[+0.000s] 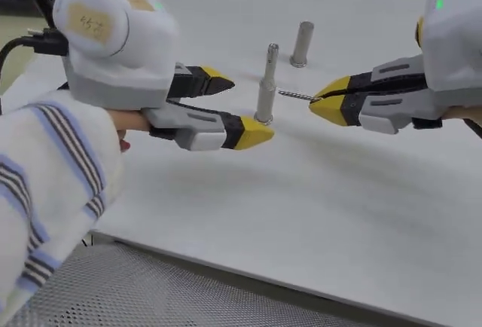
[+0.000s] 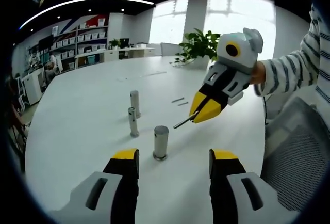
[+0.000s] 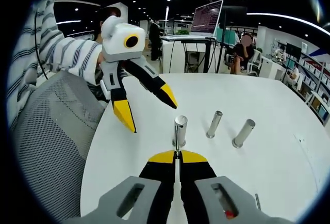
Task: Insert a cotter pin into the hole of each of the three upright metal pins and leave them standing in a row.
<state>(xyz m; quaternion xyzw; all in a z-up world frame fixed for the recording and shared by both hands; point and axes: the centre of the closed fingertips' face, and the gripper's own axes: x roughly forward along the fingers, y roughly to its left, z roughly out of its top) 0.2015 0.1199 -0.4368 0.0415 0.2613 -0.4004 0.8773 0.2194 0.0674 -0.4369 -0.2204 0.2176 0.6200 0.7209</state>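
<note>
The big white table (image 1: 339,214) holds everything.

Next in size are the two grey and white grippers with yellow tips. The left gripper (image 1: 242,107) has its jaws wide apart and holds nothing. The right gripper (image 1: 320,102) has its jaws squeezed on one end of the thin silver cotter pin (image 1: 296,95).

Three shiny round metal pins stand up on the table. The nearest metal pin (image 1: 265,101) stands just in front of the gap of the left jaws, and I see no touch. The middle metal pin (image 1: 270,57) is close behind it. The far metal pin (image 1: 303,43) is fatter and stands a bit apart.

The cotter pin sticks out sideways, and its free end points at the nearest metal pin, very near it. I cannot tell if it is in the hole yet.

I think the cotter pin is very light, smooth and easy to bend, so it is best held tight by its end and pushed straight. The metal pins look heavy, hard and slippery, but tall, so a side push could tip one. The left jaws could hold the nearest one low down to steady it.
</note>
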